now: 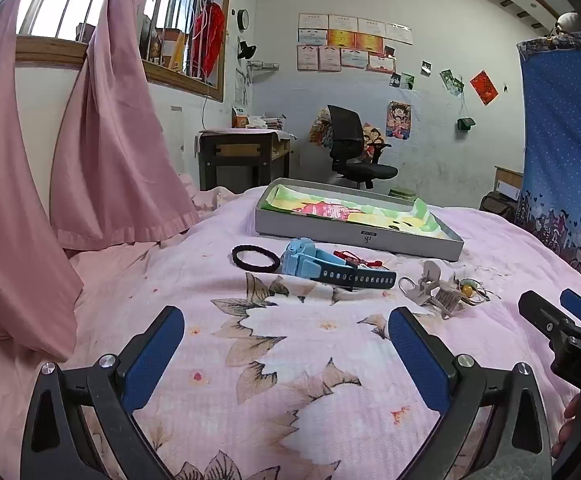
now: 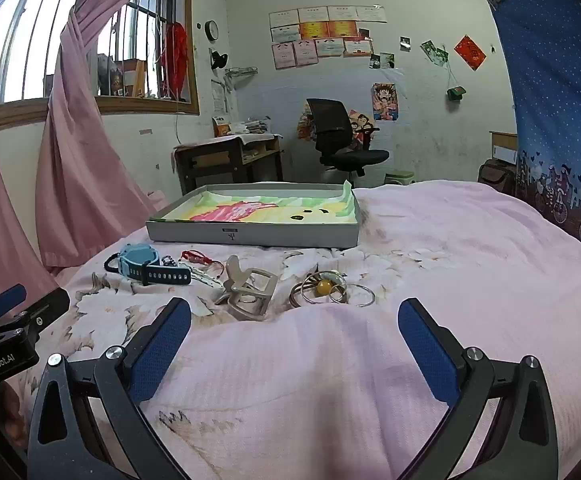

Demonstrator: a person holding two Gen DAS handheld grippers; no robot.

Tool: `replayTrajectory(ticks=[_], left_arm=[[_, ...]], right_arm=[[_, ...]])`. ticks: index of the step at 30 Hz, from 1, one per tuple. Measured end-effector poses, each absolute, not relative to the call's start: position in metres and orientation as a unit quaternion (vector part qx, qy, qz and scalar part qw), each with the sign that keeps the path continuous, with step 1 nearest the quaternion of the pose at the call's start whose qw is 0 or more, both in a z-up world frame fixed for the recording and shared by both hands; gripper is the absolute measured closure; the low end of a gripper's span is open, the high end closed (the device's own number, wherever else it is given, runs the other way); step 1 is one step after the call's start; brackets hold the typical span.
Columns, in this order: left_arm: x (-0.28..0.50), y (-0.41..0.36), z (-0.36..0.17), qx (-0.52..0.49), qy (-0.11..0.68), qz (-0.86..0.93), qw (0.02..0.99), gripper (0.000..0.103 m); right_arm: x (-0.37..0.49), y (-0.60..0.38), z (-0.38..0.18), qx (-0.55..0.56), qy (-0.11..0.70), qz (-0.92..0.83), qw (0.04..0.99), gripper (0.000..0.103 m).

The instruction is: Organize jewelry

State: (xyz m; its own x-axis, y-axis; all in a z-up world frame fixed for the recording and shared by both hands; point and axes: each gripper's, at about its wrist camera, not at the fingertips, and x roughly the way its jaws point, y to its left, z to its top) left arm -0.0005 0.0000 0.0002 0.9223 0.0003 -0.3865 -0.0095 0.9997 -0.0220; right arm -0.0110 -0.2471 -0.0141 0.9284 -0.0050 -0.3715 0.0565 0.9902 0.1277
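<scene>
Jewelry lies in a row on the pink floral bedspread (image 1: 290, 360): a black hair tie (image 1: 255, 258), a blue watch (image 1: 322, 264) with a dark strap, a red bracelet (image 1: 350, 257), a beige hair claw (image 2: 250, 292), and metal rings with a yellow bead (image 2: 322, 290). Behind them sits a shallow grey box (image 2: 250, 236) lined with colourful paper. My left gripper (image 1: 286, 338) is open and empty, short of the watch. My right gripper (image 2: 294, 330) is open and empty, short of the claw and rings.
Pink curtains (image 1: 102, 140) hang at the left beside the bed. A desk (image 1: 242, 156) and a black office chair (image 1: 350, 148) stand beyond the bed. A blue patterned cloth (image 2: 558, 100) hangs at the right. The right gripper's body (image 1: 570, 332) shows in the left wrist view.
</scene>
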Motion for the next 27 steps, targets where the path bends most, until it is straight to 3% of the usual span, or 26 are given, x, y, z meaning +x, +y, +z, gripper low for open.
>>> replayTrajectory(ticks=[27], left_arm=[[0.0000,-0.0001,-0.0001,-0.012,0.200,0.003,0.980,0.000]], right_arm=[[-0.0099,-0.2468,-0.0148,0.070,0.189,-0.015,0.979,0.001]])
